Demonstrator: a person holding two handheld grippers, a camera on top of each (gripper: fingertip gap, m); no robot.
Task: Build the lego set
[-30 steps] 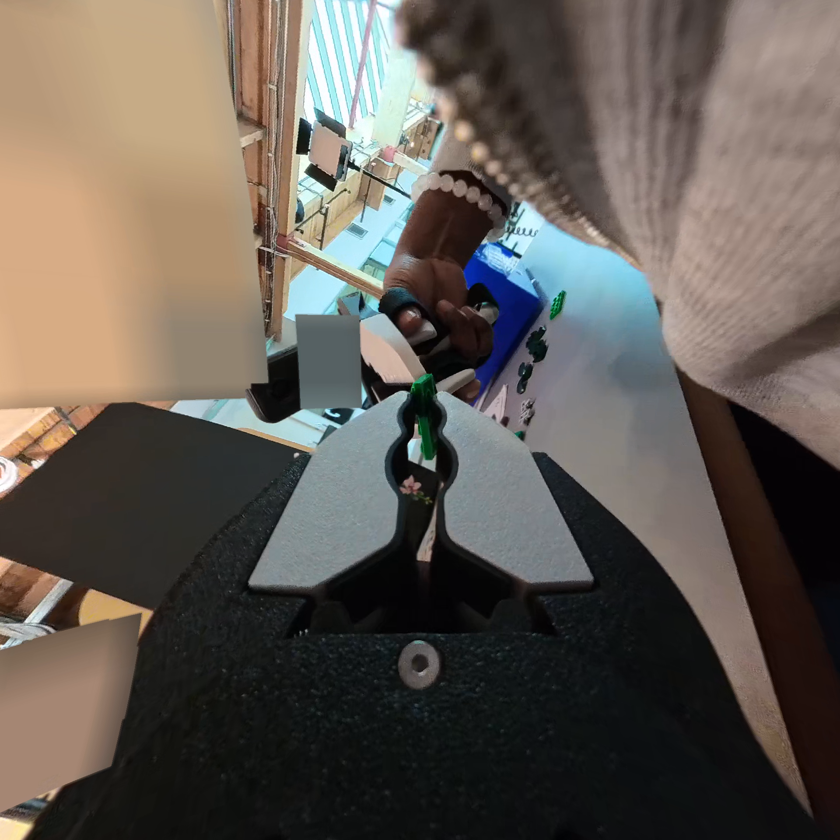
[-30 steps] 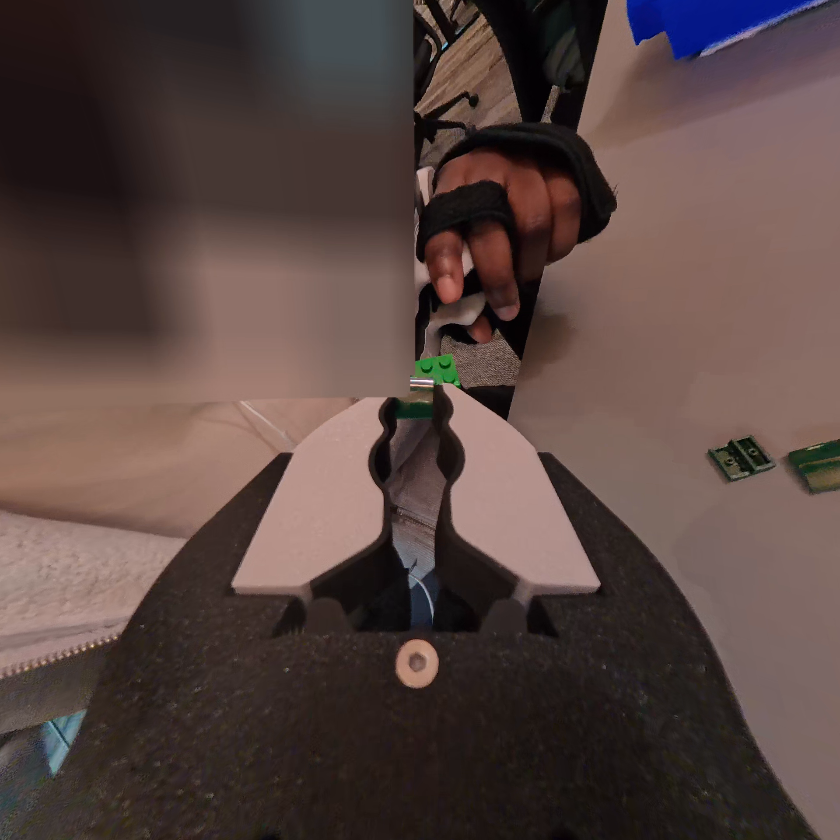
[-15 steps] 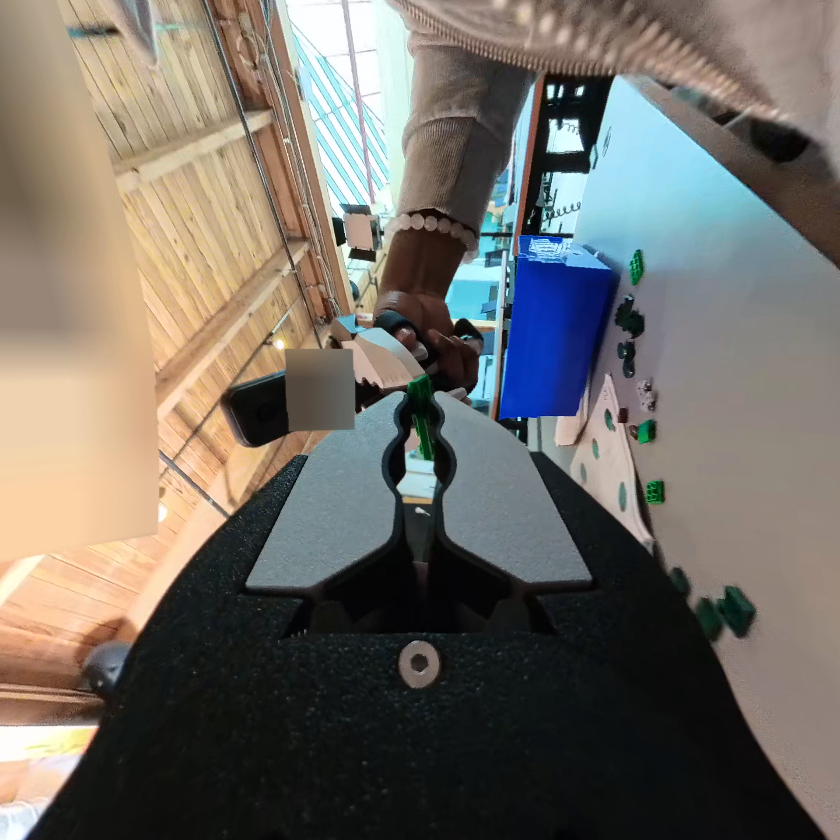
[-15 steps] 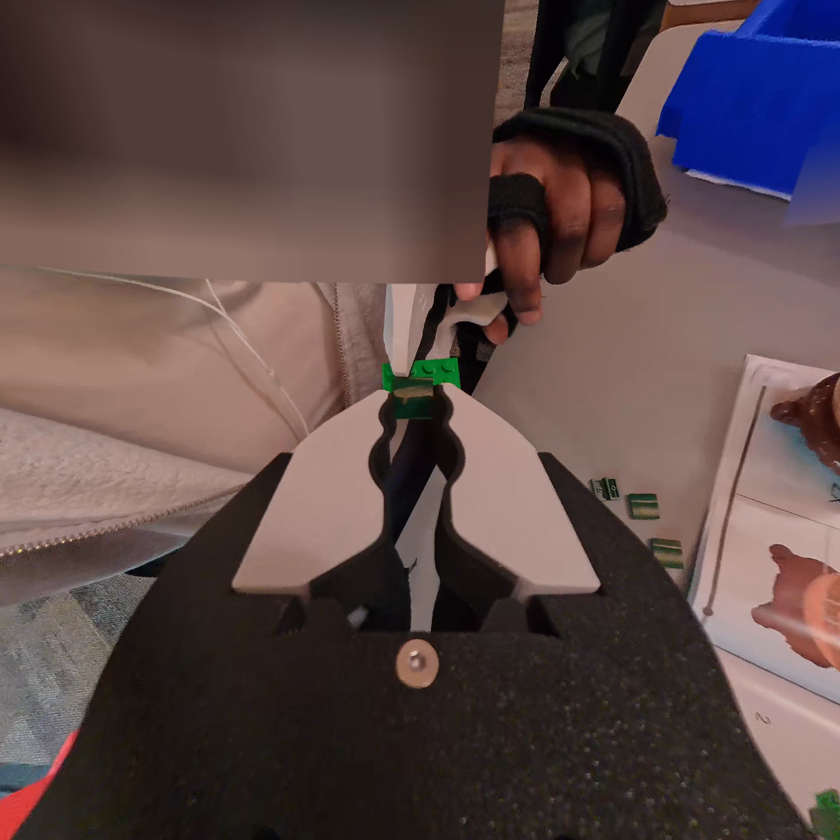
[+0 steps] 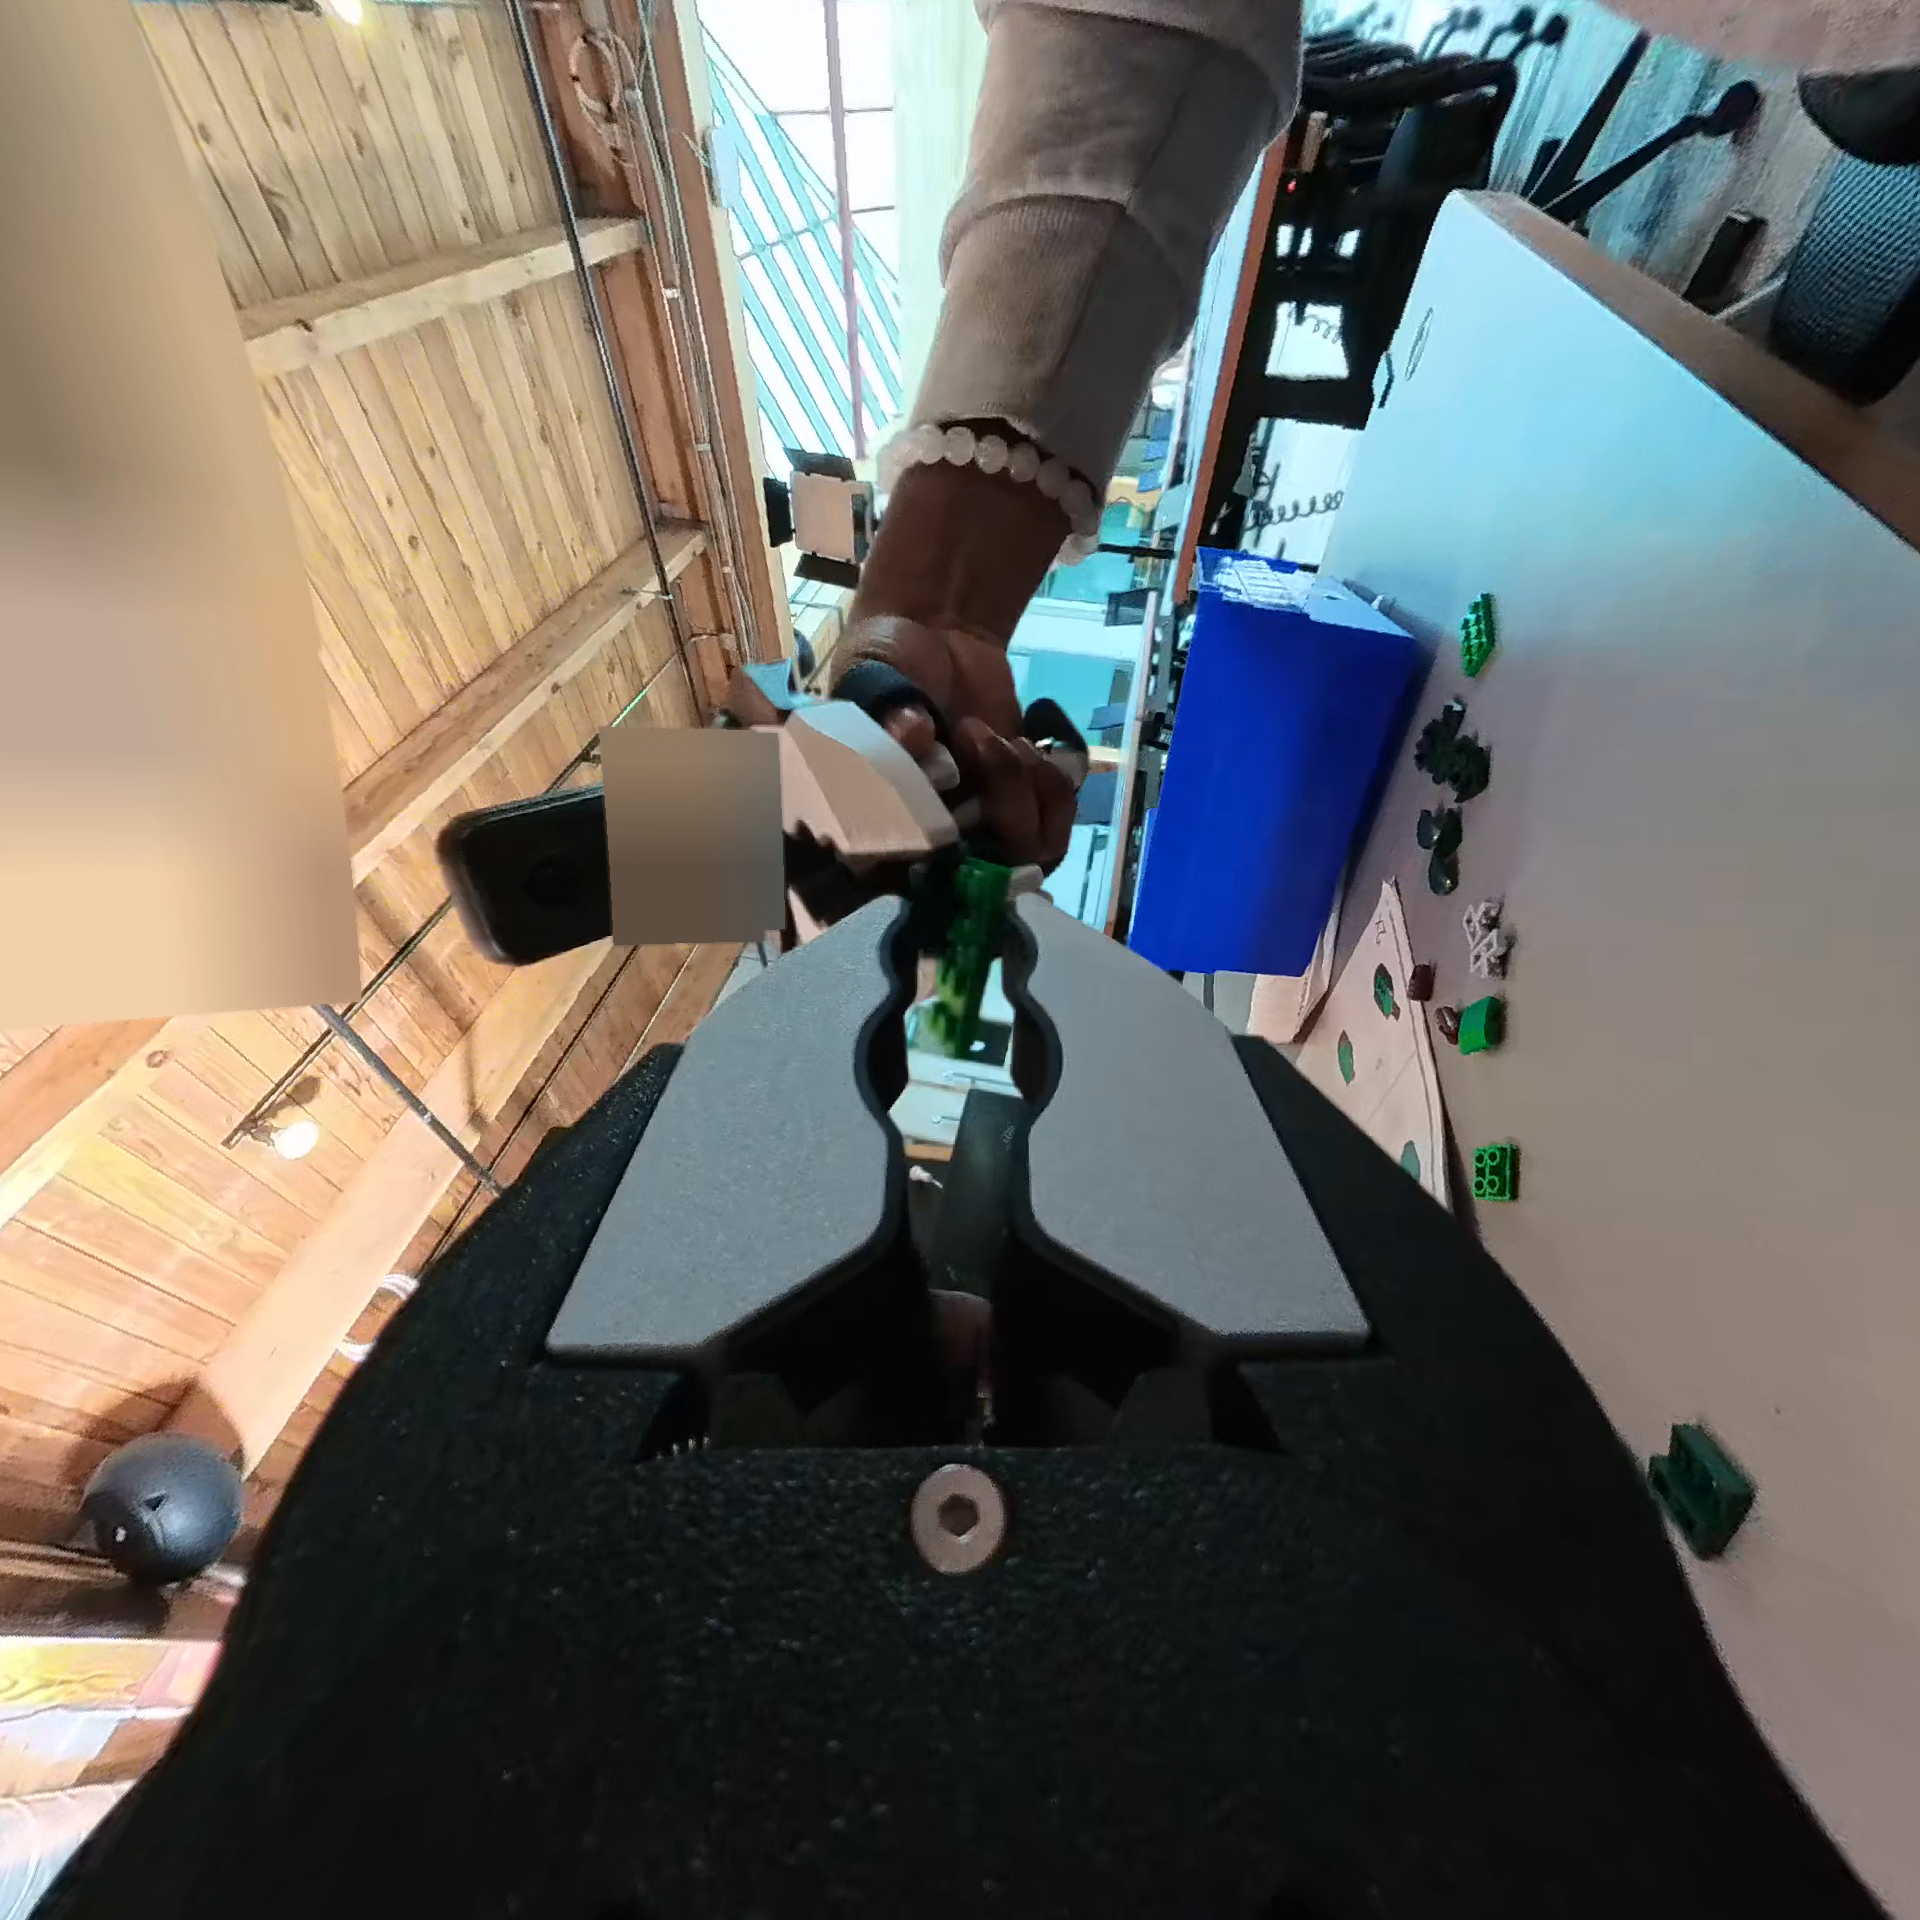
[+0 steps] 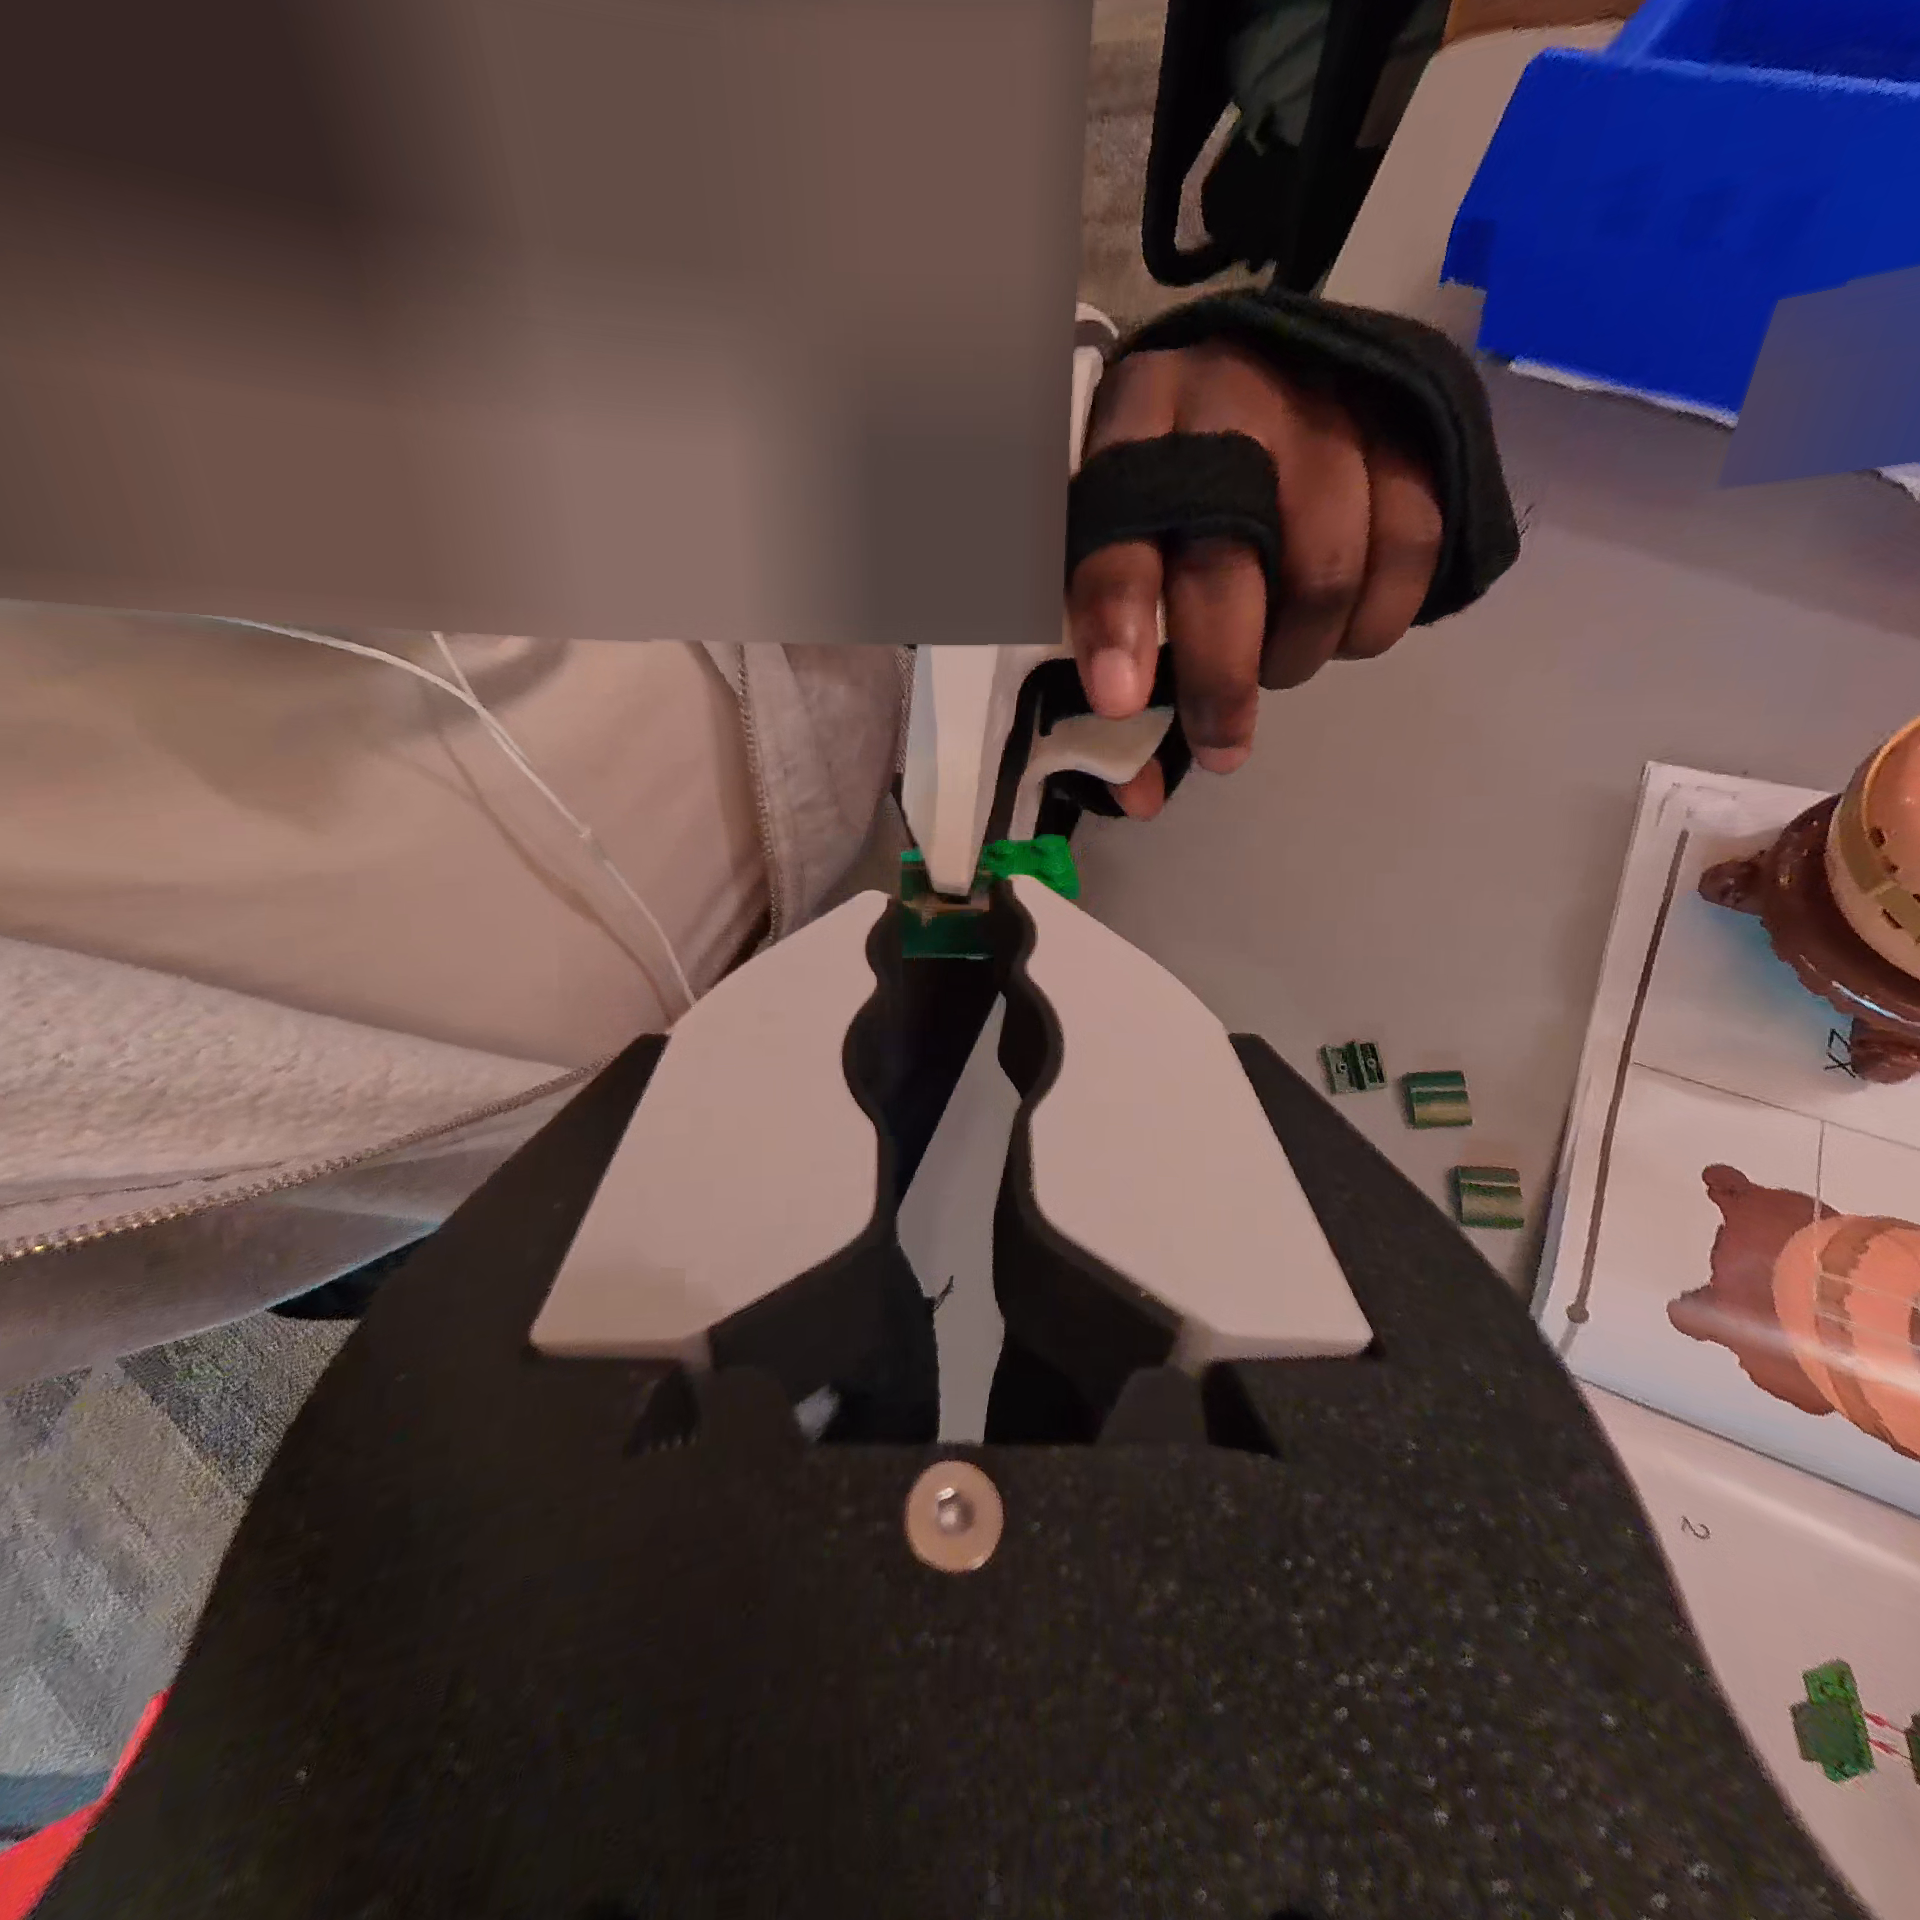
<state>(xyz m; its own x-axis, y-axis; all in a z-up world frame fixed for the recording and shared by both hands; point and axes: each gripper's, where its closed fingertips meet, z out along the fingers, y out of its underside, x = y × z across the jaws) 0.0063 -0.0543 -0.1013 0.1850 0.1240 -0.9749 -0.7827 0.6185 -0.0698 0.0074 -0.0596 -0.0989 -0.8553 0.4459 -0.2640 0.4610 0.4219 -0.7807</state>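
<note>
Both grippers meet tip to tip in the air beside the grey table (image 5: 1683, 727). My left gripper (image 5: 963, 920) is shut on a green lego piece (image 5: 961, 987) seen edge-on between its grey fingers. The right gripper's fingers (image 5: 862, 805) touch it from beyond, held by a hand. In the right wrist view, my right gripper (image 6: 948, 920) is shut on a dark green plate (image 6: 940, 935). The left gripper's white fingers (image 6: 951, 769) press down onto that plate, with a bright green brick (image 6: 1034, 864) at their tip.
A blue bin (image 5: 1268, 790) stands on the table; it also shows in the right wrist view (image 6: 1662, 208). An instruction booklet (image 6: 1714, 1195) lies at the right. Loose green pieces (image 6: 1439, 1099) lie beside it, and several more lie along the table (image 5: 1494, 1172). The person's beige sweater (image 6: 312, 935) is close on the left. Less than 4 cm separates the two grippers' tips.
Both grippers have swung together, staying tip to tip, so the table, bin and booklet have come into view. The left gripper's fingers now sit on the right gripper's green plate.
</note>
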